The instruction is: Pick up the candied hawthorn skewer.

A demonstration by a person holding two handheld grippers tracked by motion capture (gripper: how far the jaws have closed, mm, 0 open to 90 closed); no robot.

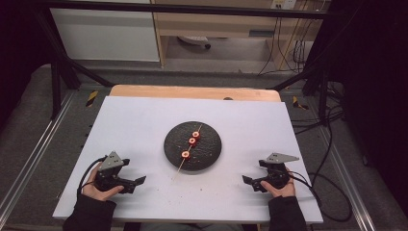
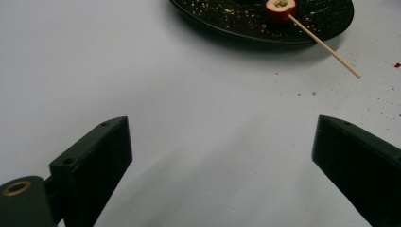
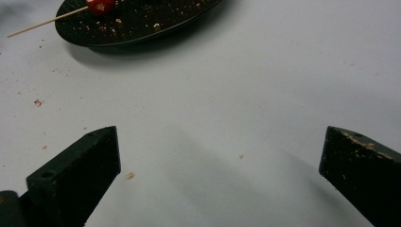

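Both the left gripper (image 1: 137, 183) and right gripper (image 1: 248, 182) are resting wide open, empty, flanking the plate (image 1: 211, 151) carrying a skewer (image 1: 191, 142) of seemingly three red pieces.

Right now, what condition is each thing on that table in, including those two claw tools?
Left gripper: open, empty, resting near the table's front edge.
Right gripper: open, empty, crumbs on one jaw.
Skewer: lying across the plate, its bare end sticking out over the rim.
Red pieces: three, threaded on the skewer, hollow centres.
Plate: flat, scattered with crumbs.
Table: dotted with crumbs near the plate.
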